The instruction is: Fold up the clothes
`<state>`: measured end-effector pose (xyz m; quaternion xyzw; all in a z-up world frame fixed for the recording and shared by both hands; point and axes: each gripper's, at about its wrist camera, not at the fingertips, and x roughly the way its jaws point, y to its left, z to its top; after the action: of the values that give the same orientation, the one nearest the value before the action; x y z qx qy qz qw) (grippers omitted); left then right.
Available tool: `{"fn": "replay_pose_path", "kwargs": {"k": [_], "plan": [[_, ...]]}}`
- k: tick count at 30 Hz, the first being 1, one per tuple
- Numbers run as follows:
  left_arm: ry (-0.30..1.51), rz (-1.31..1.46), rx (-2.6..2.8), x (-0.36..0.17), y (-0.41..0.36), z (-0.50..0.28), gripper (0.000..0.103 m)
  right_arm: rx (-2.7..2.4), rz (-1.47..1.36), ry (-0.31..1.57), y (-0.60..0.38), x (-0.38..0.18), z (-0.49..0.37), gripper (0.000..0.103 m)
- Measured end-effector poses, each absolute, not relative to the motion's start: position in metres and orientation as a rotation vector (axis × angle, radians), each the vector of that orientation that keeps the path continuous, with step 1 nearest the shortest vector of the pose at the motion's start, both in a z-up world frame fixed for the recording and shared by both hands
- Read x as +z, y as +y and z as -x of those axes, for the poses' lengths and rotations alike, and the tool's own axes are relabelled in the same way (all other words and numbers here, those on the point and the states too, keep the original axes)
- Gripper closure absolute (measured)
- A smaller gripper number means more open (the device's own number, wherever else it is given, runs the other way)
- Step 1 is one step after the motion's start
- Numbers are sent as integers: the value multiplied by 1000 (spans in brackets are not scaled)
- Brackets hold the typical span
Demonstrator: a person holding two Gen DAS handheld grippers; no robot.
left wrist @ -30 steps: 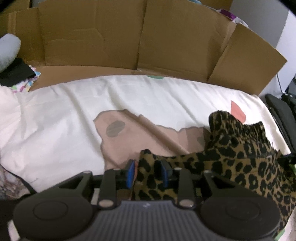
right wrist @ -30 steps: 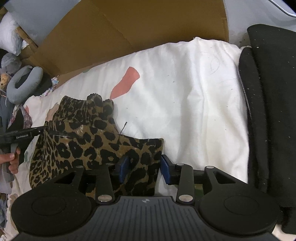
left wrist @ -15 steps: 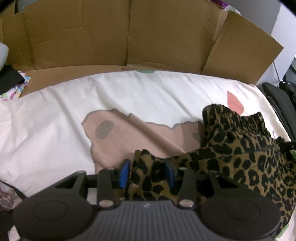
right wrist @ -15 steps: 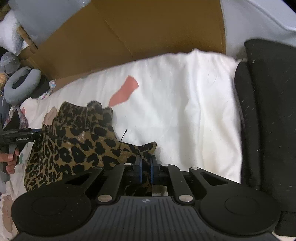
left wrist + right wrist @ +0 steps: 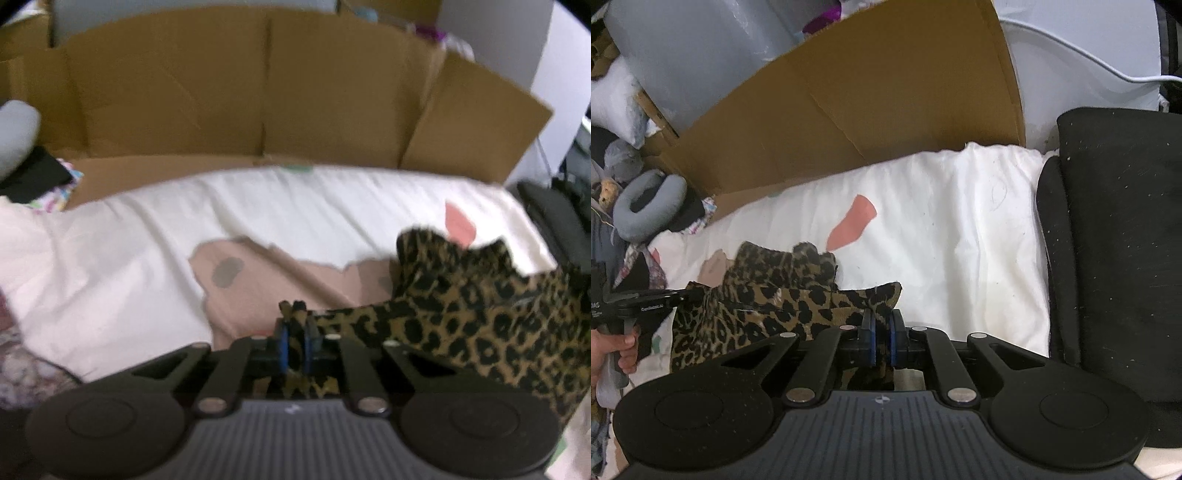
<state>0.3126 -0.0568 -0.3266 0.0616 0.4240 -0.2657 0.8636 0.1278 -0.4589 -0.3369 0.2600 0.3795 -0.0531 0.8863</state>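
We grip the leopard-print garment (image 5: pixel 783 302) at two near corners.
Left tool (image 5: pixel 294 345) and right tool (image 5: pixel 881 345) both pinch soft, limp, light cloth; it sags between.

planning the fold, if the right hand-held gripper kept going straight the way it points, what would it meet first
The right hand-held gripper is already shut on a corner of the leopard-print garment. Straight ahead beyond that corner lies bare white bedding, then probably the cardboard sheet behind it; depth there is unclear.

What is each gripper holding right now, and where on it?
Both hold the leopard-print garment: left gripper pinches one corner, right gripper pinches another.
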Motion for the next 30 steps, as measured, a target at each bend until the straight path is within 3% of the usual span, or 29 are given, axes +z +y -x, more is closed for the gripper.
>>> {"fn": "replay_pose_path", "kwargs": {"k": [11, 30], "plan": [[780, -127, -555, -270, -55, -307, 95, -100, -568, 716, -456, -303, -114, 98], [802, -196, -474, -276, -90, -340, 95, -209, -531, 785, -464, -318, -150, 98]]}}
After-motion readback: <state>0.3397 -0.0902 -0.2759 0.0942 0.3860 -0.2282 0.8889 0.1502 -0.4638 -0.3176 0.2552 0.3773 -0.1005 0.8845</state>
